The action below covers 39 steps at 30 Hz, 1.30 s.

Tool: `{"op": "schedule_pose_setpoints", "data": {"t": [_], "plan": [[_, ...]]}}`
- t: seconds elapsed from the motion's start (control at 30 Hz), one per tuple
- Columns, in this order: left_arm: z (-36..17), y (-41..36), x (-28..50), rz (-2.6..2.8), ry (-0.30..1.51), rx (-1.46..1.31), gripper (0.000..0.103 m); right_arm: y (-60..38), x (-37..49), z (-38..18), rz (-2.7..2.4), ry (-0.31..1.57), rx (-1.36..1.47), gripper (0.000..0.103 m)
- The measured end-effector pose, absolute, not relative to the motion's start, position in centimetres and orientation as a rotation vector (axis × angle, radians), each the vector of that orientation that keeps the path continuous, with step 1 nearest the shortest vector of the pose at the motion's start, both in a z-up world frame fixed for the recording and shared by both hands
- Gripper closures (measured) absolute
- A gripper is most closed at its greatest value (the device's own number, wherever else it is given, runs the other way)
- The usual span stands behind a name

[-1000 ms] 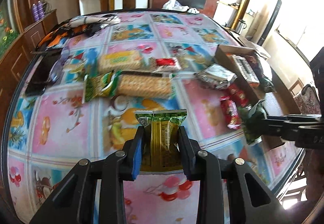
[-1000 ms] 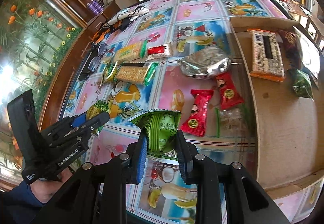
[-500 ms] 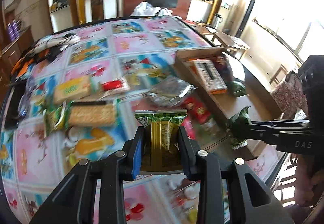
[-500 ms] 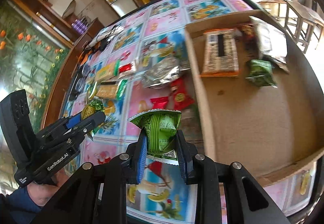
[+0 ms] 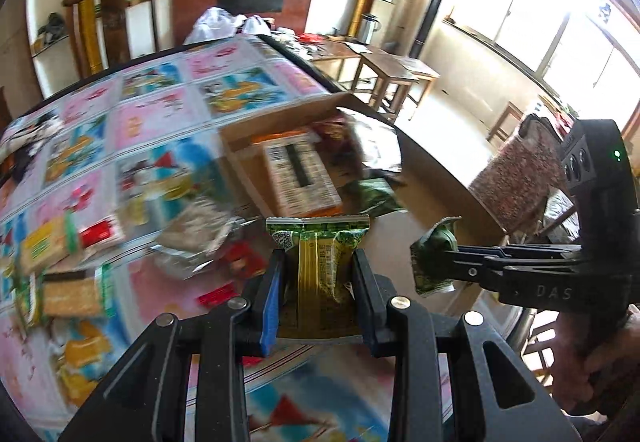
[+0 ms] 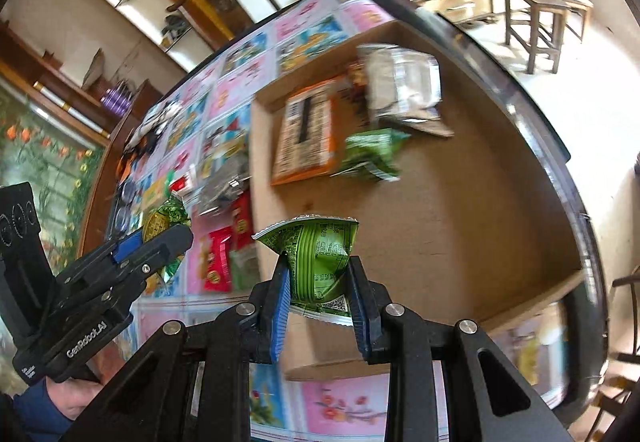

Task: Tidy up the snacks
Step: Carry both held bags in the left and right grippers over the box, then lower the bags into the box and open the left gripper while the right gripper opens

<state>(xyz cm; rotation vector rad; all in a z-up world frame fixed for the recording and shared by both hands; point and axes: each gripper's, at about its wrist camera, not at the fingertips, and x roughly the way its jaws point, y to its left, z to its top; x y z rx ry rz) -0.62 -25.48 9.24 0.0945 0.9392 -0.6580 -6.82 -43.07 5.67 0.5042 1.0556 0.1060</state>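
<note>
Two green snack packets ride pinched, one in the left hand-held gripper [image 5: 318, 292], one in the right hand-held gripper [image 6: 320, 296]; both hang near the cardboard box [image 6: 460, 210]; next likely comes releasing them inside it.

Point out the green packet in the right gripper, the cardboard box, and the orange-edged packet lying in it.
green packet [image 6: 318, 258], right wrist view, crumpled middle.
cardboard box [image 6: 460, 210], right wrist view, bare floor.
orange-edged packet [image 6: 304, 130], right wrist view, printed face.
</note>
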Motion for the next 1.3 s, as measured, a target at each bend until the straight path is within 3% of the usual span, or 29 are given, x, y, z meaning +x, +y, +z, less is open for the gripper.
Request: {"op": "schedule_pose_setpoints", "data": {"t": [0.57, 1.3], "plan": [[4.4, -33.4, 0.7, -0.715, 1.027, 0.163, 0.072, -48.9, -4.2, 3.7, 0.031, 1.100, 0.493, 0.074], [2.0, -34.4, 1.8, -0.681, 1.042, 0.181, 0.071, -48.9, 1.3, 2.0, 0.022, 1.136, 0.447, 0.073]]}}
